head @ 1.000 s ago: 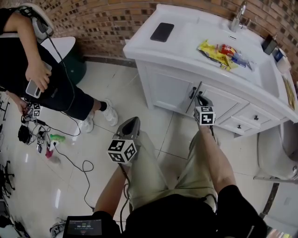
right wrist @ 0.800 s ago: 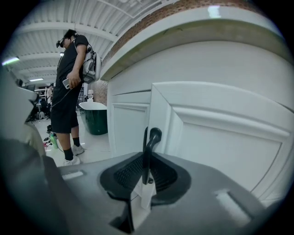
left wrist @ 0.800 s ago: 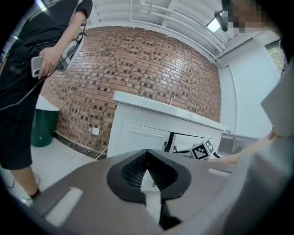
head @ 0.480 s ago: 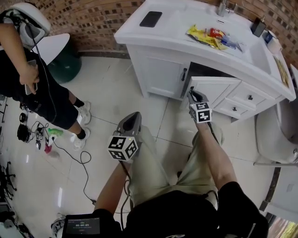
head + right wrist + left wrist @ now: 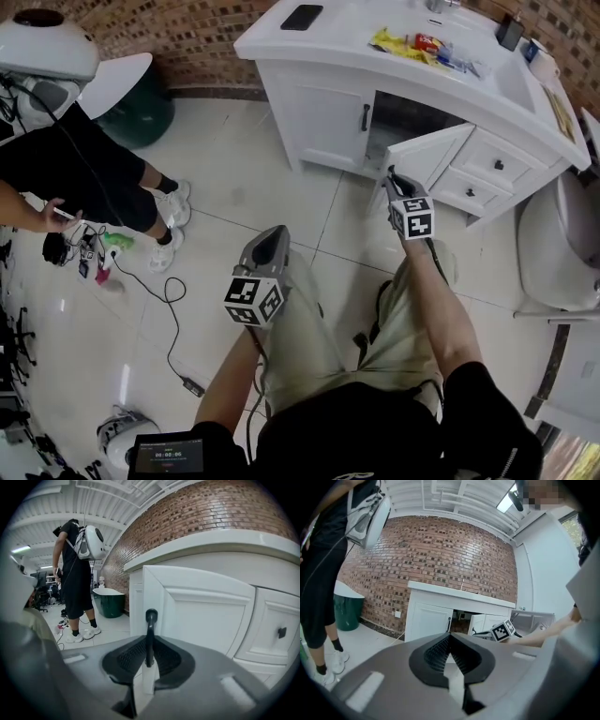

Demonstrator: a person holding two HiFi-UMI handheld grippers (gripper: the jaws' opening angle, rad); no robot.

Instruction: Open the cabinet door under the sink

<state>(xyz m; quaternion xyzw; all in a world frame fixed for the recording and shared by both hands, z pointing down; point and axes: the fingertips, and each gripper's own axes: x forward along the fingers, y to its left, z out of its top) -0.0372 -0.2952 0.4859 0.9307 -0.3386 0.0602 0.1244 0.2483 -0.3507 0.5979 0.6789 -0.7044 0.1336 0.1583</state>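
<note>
The white vanity cabinet (image 5: 309, 131) stands under the sink top. Its right door (image 5: 427, 150) is swung out, showing a dark opening behind; the left door (image 5: 323, 122) is closed, with a black handle (image 5: 365, 117). My right gripper (image 5: 390, 175) is at the open door's free edge. In the right gripper view that gripper (image 5: 149, 644) is shut on the door's black bar handle (image 5: 150, 634), with the white door panel (image 5: 206, 611) just behind. My left gripper (image 5: 270, 239) hangs over the floor tiles, well short of the cabinet. The left gripper (image 5: 449, 640) is shut, with nothing in it.
A person in black (image 5: 84, 169) stands at the left, with cables and small items (image 5: 94, 262) on the floor beside them. A green bin (image 5: 141, 112) stands by the brick wall. Drawers (image 5: 497, 164) and a toilet (image 5: 553, 244) are on the right. A phone (image 5: 302, 16) and snack packets (image 5: 417, 42) lie on the counter.
The right door went from closed to swung wide open as my right gripper pulled back on its handle. The person on the left has shifted. My left gripper has hardly moved.
</note>
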